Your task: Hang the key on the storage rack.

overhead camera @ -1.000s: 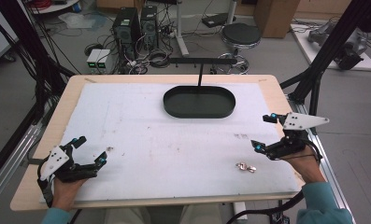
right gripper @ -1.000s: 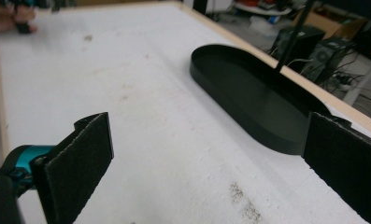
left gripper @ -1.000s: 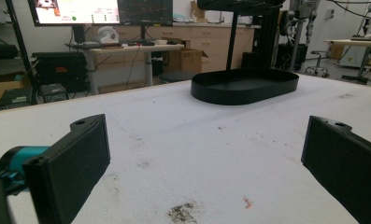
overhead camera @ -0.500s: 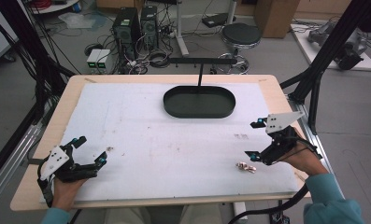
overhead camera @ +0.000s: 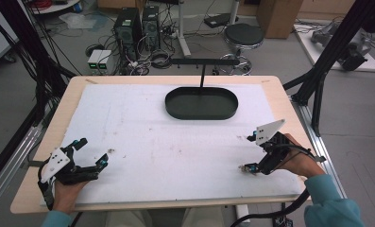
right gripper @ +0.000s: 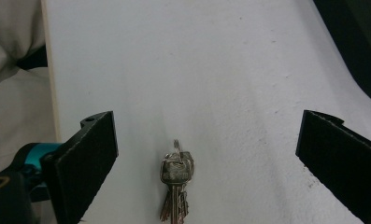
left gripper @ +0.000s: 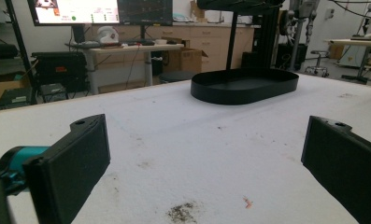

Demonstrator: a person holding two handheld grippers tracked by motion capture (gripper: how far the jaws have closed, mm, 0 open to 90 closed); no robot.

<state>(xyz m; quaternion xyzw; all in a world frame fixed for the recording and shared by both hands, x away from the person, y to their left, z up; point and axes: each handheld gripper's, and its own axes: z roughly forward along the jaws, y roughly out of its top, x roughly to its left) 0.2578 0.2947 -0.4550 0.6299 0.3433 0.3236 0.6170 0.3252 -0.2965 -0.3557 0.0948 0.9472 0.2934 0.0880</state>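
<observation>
A small bunch of keys (right gripper: 175,183) lies flat on the white mat, between the wide-apart jaws of my right gripper (right gripper: 207,144), untouched by either. From above, the right gripper (overhead camera: 249,153) tilts down over the keys (overhead camera: 243,167) near the table's front right, and its lower finger partly covers them. My left gripper (overhead camera: 91,152) rests open at the front left with nothing between its jaws. In the left gripper view it (left gripper: 204,149) faces the black oval tray (left gripper: 244,87) across the bare mat.
The empty black oval tray (overhead camera: 201,102) sits at the back centre of the white mat (overhead camera: 147,137). A black T-shaped stand (overhead camera: 202,64) rises just behind it. Wooden table edges (overhead camera: 284,99) frame the mat. Small dirt marks (left gripper: 183,213) dot the mat.
My right gripper has moved forward and down toward the keys and now straddles them. The left gripper has stayed where it was.
</observation>
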